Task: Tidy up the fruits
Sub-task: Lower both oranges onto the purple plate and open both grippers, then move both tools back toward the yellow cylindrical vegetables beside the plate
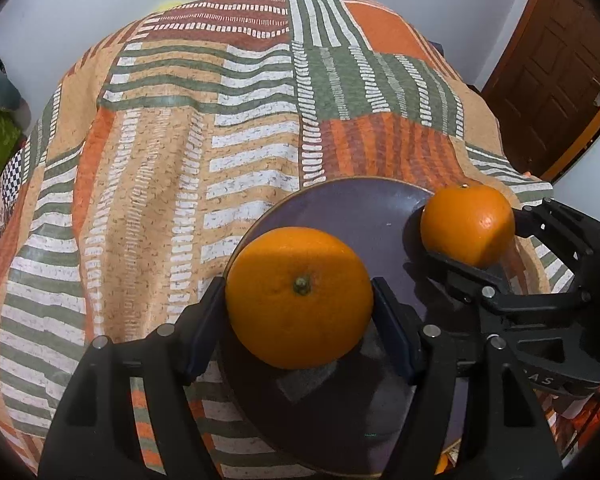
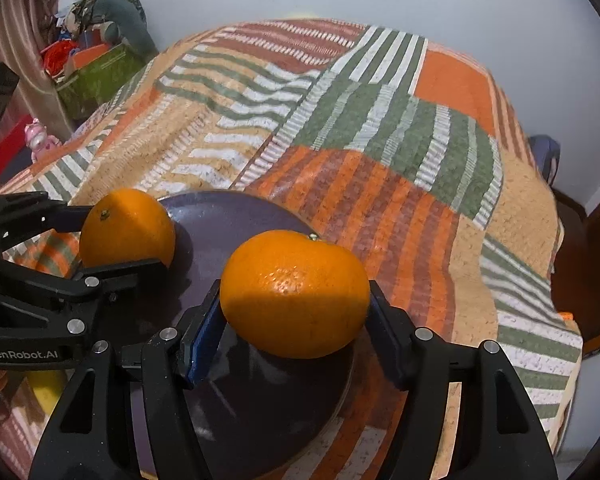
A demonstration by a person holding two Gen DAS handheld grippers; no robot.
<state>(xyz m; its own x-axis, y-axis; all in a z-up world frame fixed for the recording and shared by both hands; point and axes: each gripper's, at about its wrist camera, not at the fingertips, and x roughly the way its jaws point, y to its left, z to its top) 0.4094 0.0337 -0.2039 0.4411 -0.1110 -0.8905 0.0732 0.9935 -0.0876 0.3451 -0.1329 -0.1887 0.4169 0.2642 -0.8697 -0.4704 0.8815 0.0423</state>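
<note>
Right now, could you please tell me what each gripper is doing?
Left gripper: closed on a round orange fruit over the dark purple plate.
Right gripper: closed on a second round orange fruit.

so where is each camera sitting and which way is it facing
left wrist: on the left gripper, looking down over its jaws at its orange, above the dark plate; the right gripper shows at right.
right wrist: on the right gripper, same downward look at its orange; the left gripper shows at left.
Shared: both oranges, plate, patterned cloth.
</note>
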